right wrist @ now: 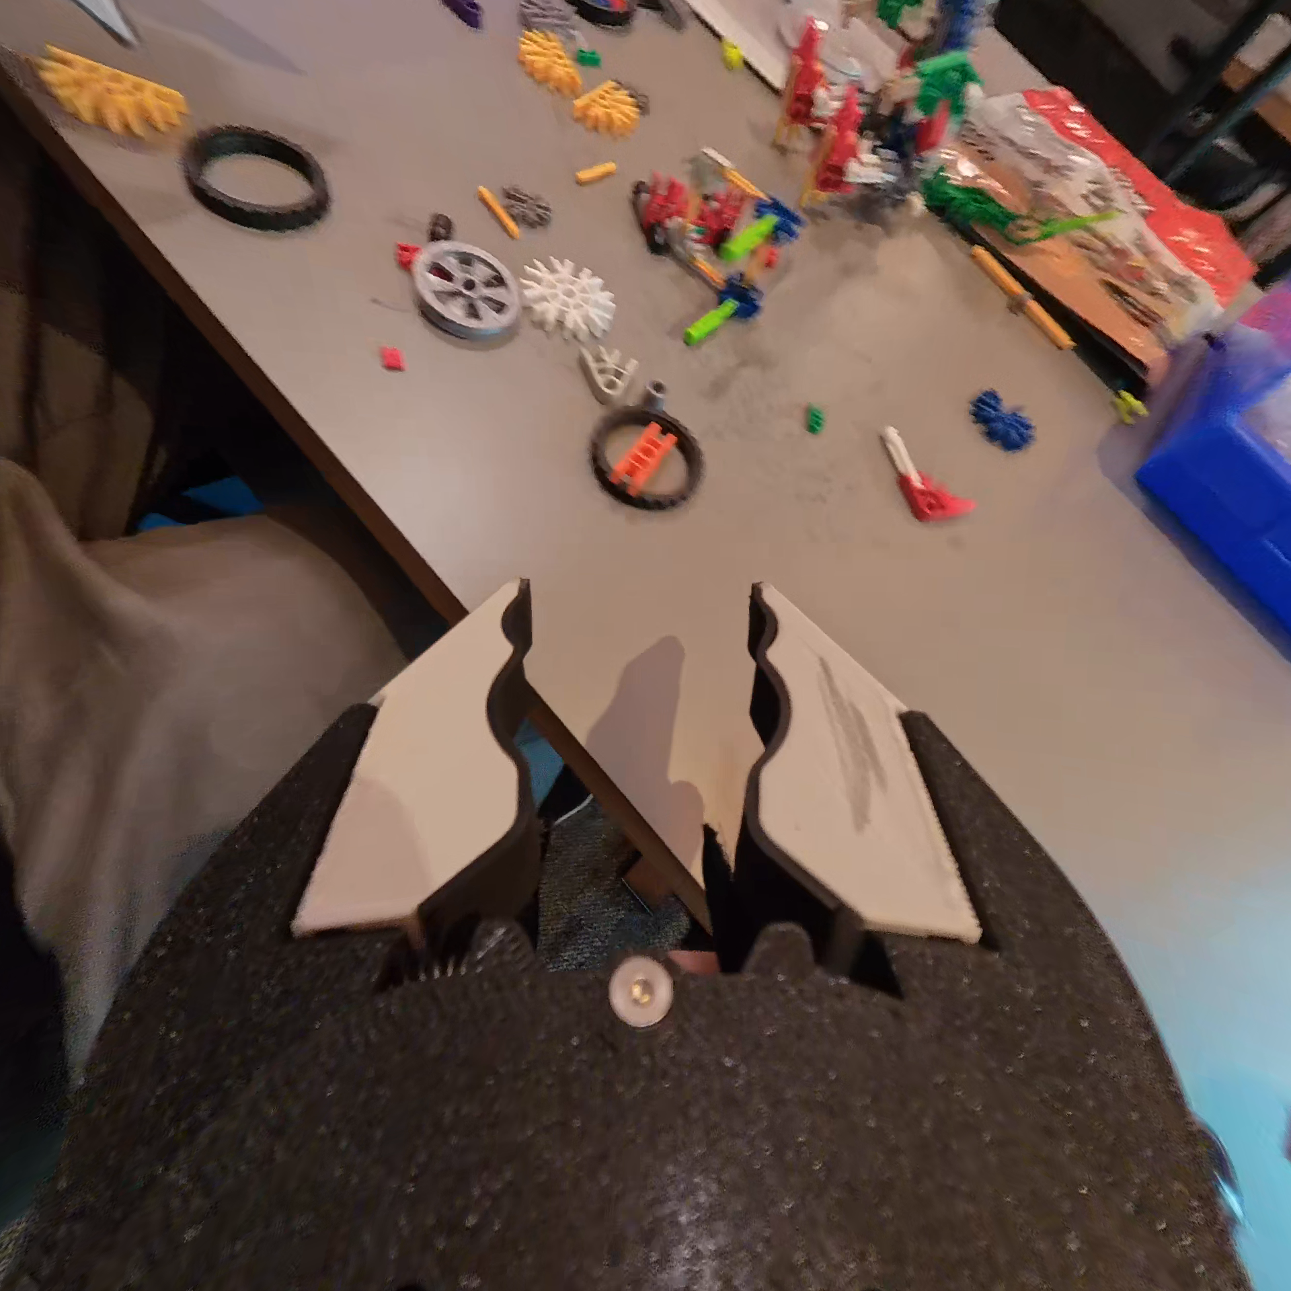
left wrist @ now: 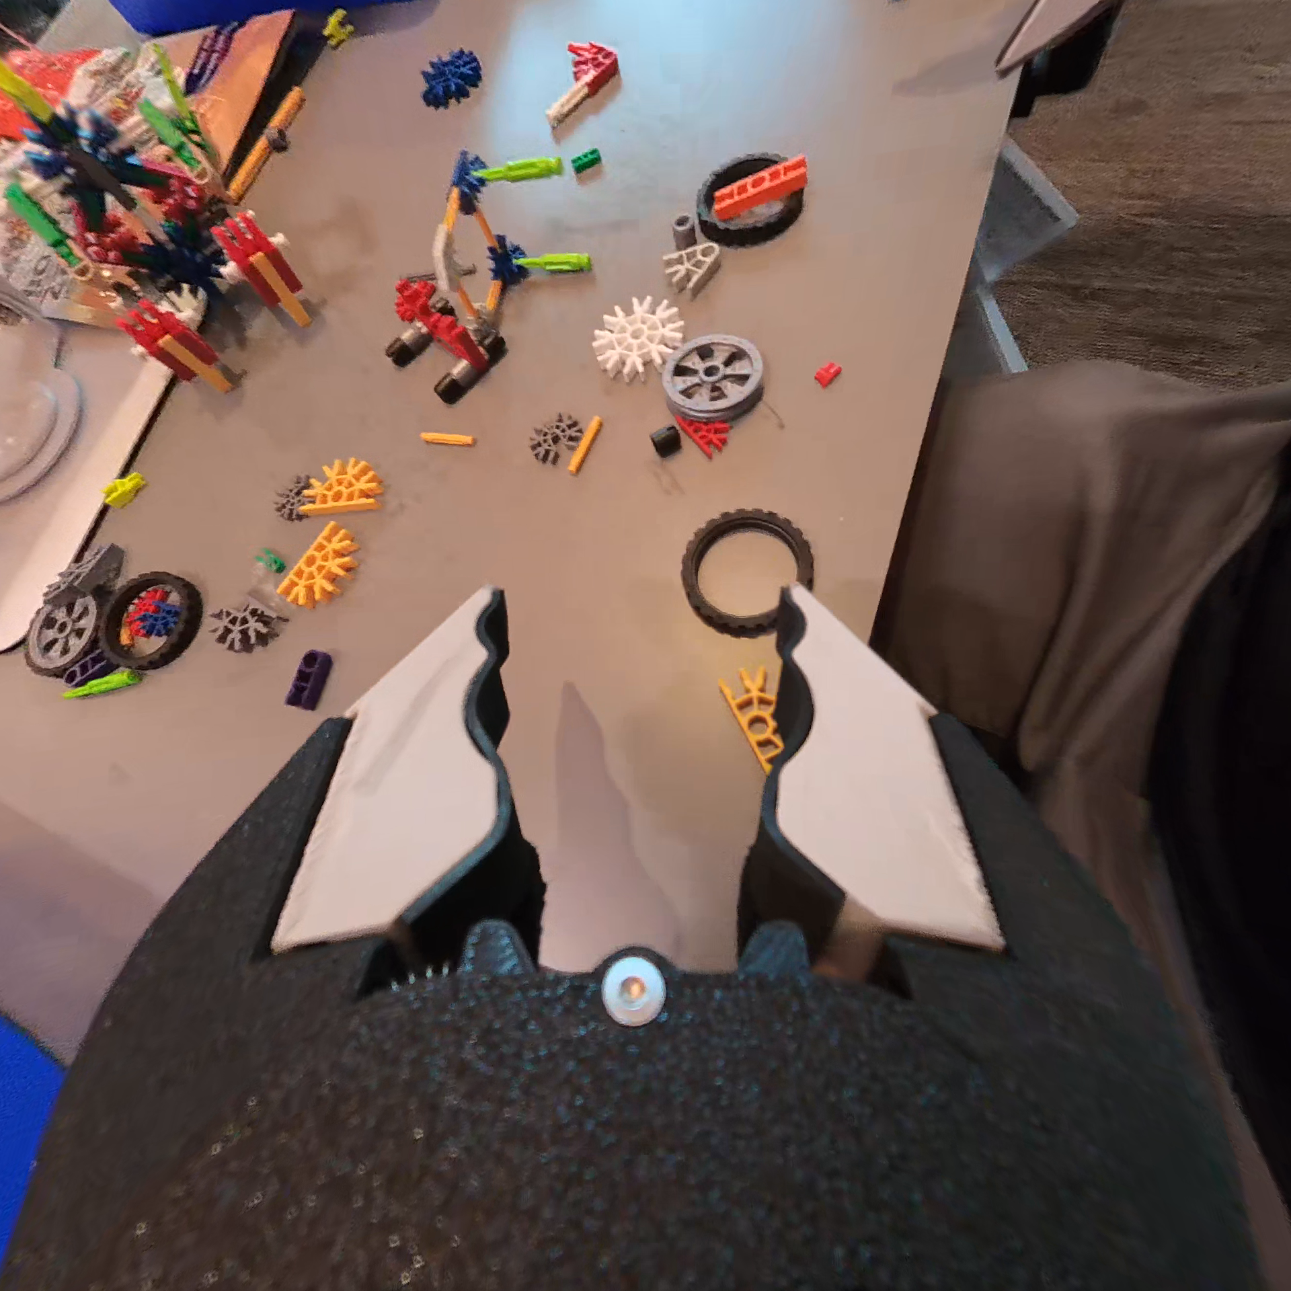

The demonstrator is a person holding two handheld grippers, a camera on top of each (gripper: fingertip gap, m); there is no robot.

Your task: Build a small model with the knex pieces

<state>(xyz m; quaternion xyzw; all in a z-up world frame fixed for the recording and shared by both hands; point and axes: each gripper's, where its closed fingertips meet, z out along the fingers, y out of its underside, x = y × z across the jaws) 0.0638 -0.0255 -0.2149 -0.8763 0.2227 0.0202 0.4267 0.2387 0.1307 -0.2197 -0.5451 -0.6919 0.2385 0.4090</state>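
Hovering over the bench (left wrist: pixel 629 733), both the left hand-held gripper (left wrist: pixel 643 601) and right hand-held gripper (right wrist: pixel 639 594) gape empty, the left nearest, seemingly, a black tyre ring (left wrist: pixel 746 573).

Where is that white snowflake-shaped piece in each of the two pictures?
Left wrist view: white snowflake piece, right of centre, touching the grey spoked wheel at its lower right.
Right wrist view: white snowflake piece, upper middle, wheel to its left.
Shared landmark: that grey spoked wheel.
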